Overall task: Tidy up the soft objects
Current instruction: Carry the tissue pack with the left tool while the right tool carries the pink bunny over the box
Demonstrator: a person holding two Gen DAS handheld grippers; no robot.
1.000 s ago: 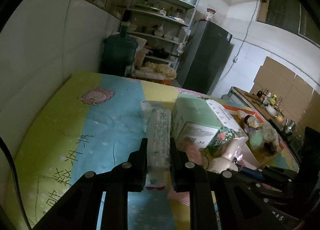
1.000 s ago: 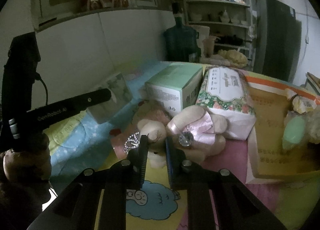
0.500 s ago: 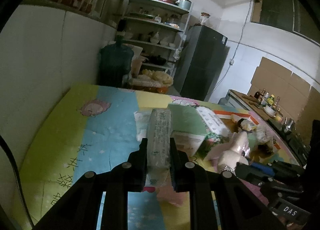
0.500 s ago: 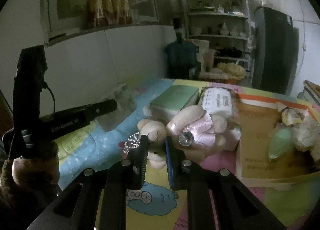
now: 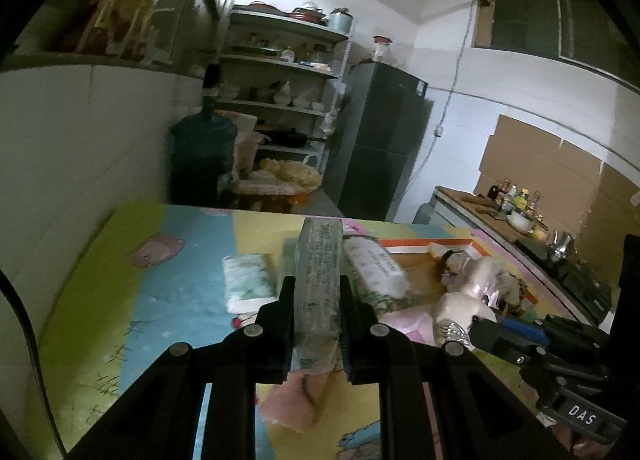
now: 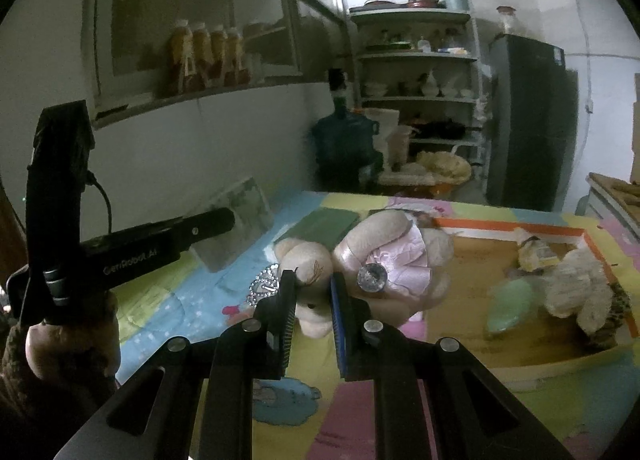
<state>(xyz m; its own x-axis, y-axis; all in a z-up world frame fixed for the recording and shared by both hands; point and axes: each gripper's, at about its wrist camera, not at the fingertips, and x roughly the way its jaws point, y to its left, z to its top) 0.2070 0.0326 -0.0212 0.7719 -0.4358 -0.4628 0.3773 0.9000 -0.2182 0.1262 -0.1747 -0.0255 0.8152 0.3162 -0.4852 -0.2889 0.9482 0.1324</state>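
Note:
My left gripper [image 5: 316, 292] is shut on a long grey-green tissue pack [image 5: 319, 280] and holds it well above the colourful mat [image 5: 120, 300]. It also shows in the right wrist view [image 6: 240, 228]. My right gripper [image 6: 313, 292] is shut on a beige teddy bear [image 6: 360, 260] with a pink bow and a jewel, lifted off the mat; the bear also shows in the left wrist view [image 5: 464, 300]. A small white-green tissue pack [image 5: 248, 280] and a floral tissue pack [image 5: 374, 266] lie on the mat.
An orange-rimmed cardboard tray [image 6: 520, 228] at the right holds a fluffy cream toy [image 6: 576, 288] and a pale green soft item [image 6: 510, 302]. A green box [image 6: 324, 226] lies behind the bear. A white wall [image 5: 80, 148] bounds the left; a water jug [image 5: 202, 158] and shelves stand beyond the mat.
Both grippers have risen with their loads. The tissue pack and the teddy bear are higher above the mat, and the boxes on the mat look farther below.

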